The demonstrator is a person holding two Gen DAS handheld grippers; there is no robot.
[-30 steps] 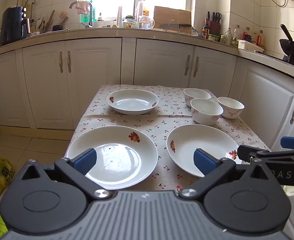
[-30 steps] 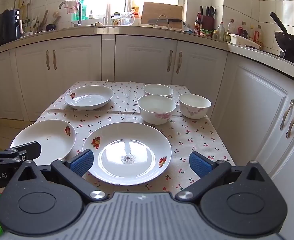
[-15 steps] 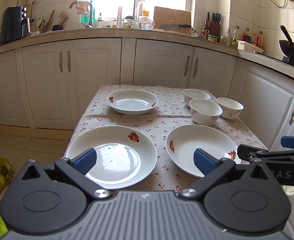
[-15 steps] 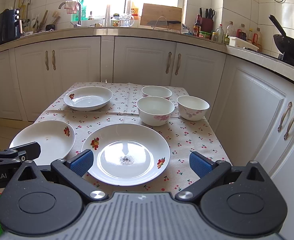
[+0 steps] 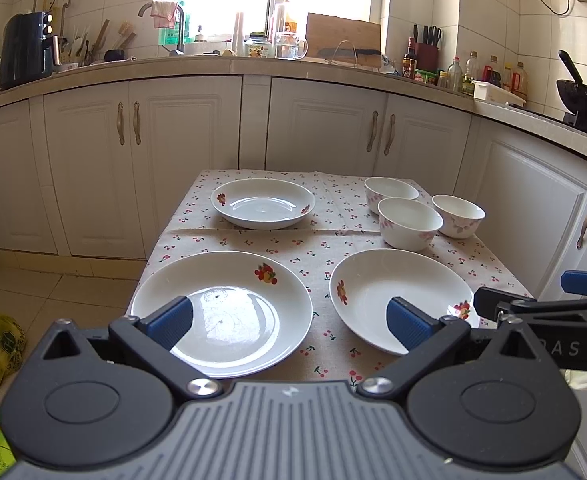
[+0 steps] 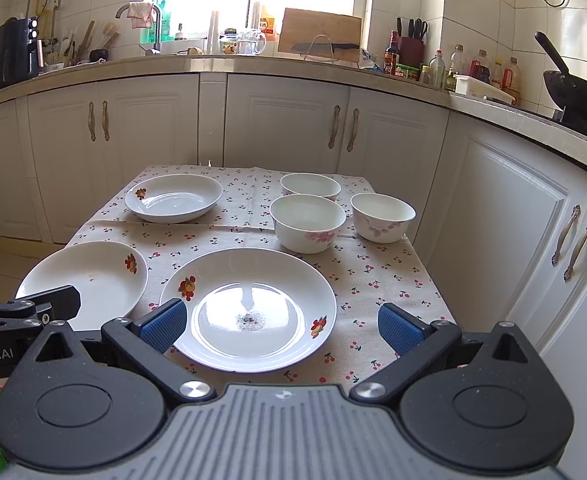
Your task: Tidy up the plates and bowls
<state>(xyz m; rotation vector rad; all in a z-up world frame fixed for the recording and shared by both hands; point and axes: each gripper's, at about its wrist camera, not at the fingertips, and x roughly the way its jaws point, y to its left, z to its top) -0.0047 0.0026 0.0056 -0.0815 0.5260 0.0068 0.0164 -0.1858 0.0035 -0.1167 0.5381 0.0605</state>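
Speck in near plate (image 6: pixel 249 308), perhaps dirt, right view only

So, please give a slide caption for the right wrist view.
Open right claw hovering before three plates and three bowls on a cherry-print tablecloth.

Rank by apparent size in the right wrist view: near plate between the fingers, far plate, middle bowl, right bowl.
1. Near plate, plainly largest, though also closest to the camera.
2. Far plate.
3. Middle bowl.
4. Right bowl. The two bowls look nearly alike; nearness may explain the difference.
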